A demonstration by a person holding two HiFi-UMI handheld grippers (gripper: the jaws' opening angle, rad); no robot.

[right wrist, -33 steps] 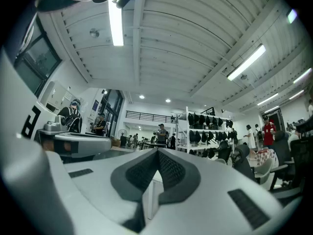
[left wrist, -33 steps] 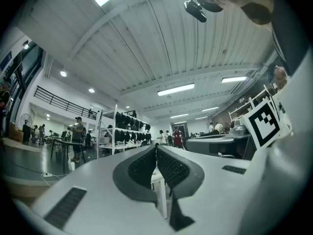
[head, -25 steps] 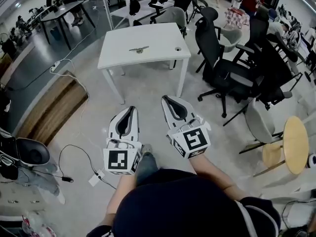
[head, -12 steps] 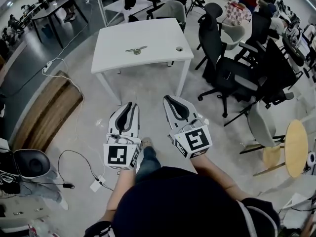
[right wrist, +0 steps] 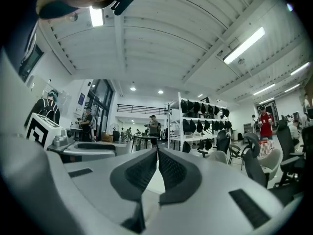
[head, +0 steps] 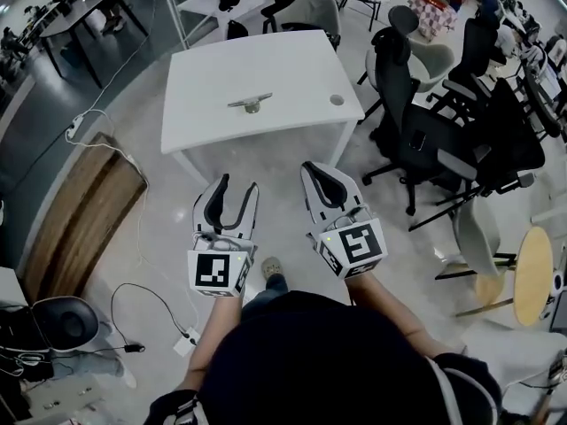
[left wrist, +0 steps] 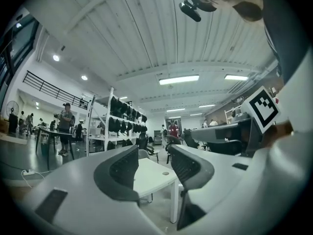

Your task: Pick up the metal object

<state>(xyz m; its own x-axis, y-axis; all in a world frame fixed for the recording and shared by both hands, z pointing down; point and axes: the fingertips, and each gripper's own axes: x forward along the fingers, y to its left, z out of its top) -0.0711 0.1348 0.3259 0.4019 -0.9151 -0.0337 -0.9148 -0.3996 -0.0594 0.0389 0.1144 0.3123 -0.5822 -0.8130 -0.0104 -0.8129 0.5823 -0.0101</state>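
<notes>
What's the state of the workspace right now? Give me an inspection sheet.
Surface: white table standing ahead.
Job's things: metal object lying on the table, untouched.
Clutter: only a round grommet in the tabletop.
Grippers: left gripper opening, nothing between its jaws; right gripper shut, empty; both short of the table.
Cables: cable trailing over the floor at left.
Surroundings: office chairs at right, round wooden table.
</notes>
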